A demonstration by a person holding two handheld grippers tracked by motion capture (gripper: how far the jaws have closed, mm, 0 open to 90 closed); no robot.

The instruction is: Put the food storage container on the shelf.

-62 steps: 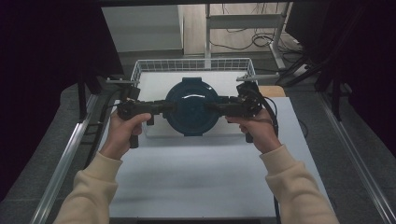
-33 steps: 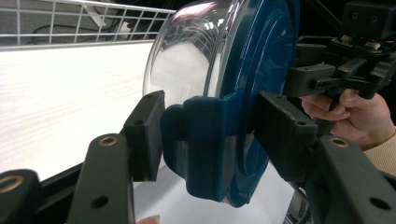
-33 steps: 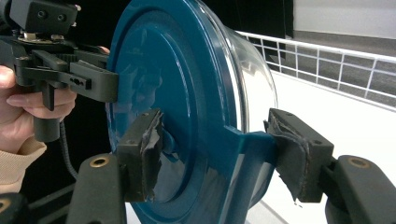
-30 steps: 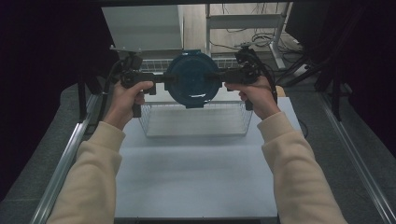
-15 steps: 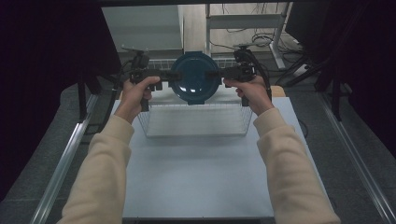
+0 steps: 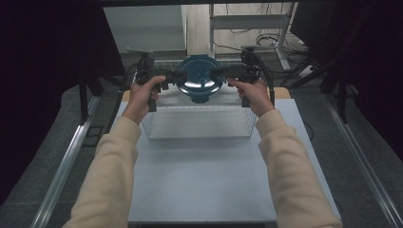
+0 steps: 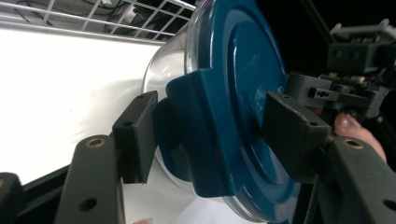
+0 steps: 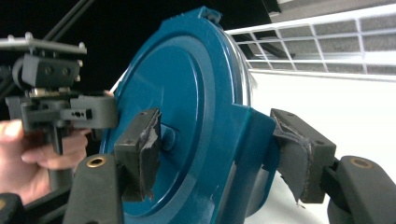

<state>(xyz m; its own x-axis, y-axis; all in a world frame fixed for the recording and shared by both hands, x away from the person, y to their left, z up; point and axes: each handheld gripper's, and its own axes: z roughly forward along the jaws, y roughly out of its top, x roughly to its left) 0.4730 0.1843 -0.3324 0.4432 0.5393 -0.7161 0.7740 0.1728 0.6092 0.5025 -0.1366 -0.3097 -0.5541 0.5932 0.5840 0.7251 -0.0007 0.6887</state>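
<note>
A round glass container with a blue lid [image 6: 198, 79] is held off the table between the two grippers, above the far edge of the wire basket [image 6: 198, 124]. It sits at the far centre of the scene.

The left gripper [image 6: 167, 79] grips the container from the left side. In the left gripper view, its jaws are closed on the blue latch tab [image 7: 205, 135] at the lid rim, one pad on the glass side and one pad on the flat top of the lid. The left hand [image 6: 141, 97] wraps the gripper handle.

The right gripper [image 6: 223, 73] grips the container from the right side. In the right gripper view, its jaws pinch the opposite latch tab [image 8: 243, 154], one worn pad against the lid face and the other behind the rim. The right hand [image 6: 253, 95] wraps the handle.

The lid is seated on the clear bowl, and the lid face is turned toward the near side, tilted rather than level.

The wire basket stands on the white table top [image 6: 209, 180], just near of the container and between the two forearms. Both cream sleeves [image 6: 114, 166] extend from the near edge toward the far side.
</note>
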